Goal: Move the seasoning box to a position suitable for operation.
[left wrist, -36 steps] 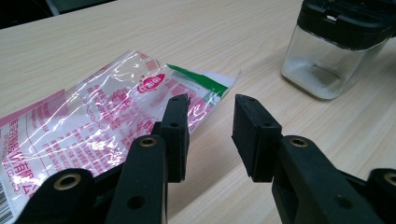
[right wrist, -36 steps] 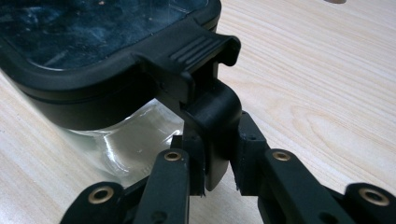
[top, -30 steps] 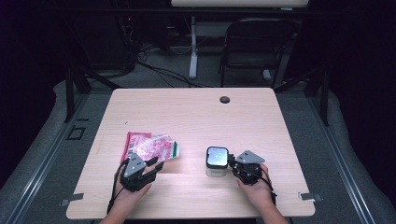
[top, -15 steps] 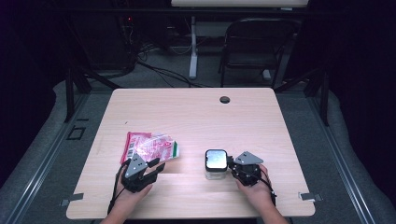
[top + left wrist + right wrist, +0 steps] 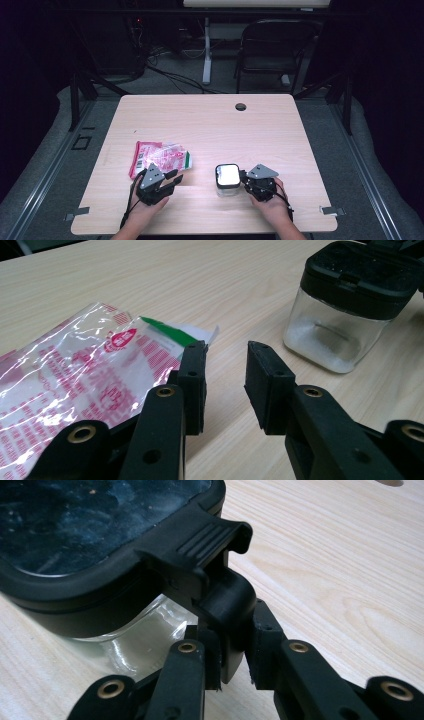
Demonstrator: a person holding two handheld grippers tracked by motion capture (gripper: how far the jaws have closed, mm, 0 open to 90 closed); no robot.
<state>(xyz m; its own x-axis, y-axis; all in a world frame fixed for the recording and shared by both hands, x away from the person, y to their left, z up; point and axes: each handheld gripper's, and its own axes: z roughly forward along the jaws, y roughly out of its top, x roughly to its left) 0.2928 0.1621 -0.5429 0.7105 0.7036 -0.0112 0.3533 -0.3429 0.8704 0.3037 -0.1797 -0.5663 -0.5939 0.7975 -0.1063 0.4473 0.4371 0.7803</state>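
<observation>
A clear square container with a black lid (image 5: 227, 176) stands on the table near the front edge. My right gripper (image 5: 243, 179) reaches it from the right, and its jaws are shut on the lid's black latch (image 5: 227, 600). The latch tab (image 5: 210, 542) sticks up above the jaws (image 5: 231, 625). A red-and-white plastic bag (image 5: 160, 156) lies flat to the left. My left gripper (image 5: 175, 179) sits just in front of the bag (image 5: 75, 375). Its jaws (image 5: 226, 355) have just been closing, still apart with only bare table between them. The container (image 5: 345, 315) stands beyond them to the right.
The wooden table (image 5: 225, 125) has a round cable hole (image 5: 240, 106) near its far edge. A black chair (image 5: 275, 50) and a desk leg stand behind the table in the dark. Both of the person's hands rest at the front edge.
</observation>
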